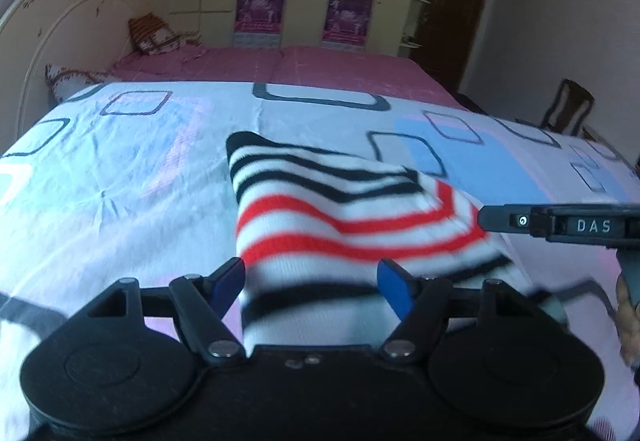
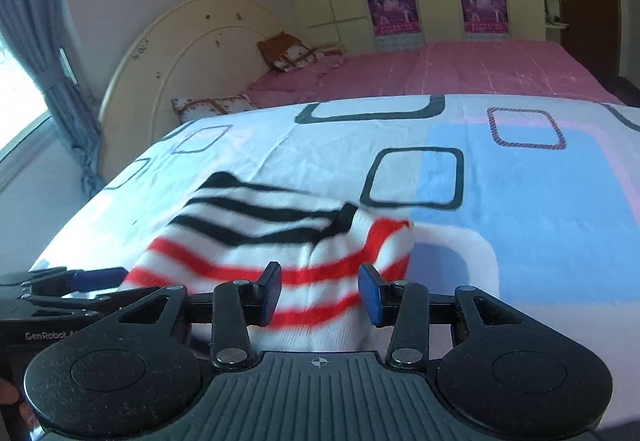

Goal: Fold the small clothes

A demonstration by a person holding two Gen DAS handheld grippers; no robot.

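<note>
garment: striped knit [image 1: 344, 225] lay bunched on the patterned sheet [image 1: 120, 169], between both tools | left gripper [image 1: 312, 281]: you held it spread, straddling the near edge, unpinched | right gripper [image 2: 320, 293]: jaws apart around the cloth, grip unclear, likely to lift that edge.

Soft ribbed knit garment [image 1: 340, 217] on a creased, matt cotton-like printed sheet [image 1: 120, 169].
</note>
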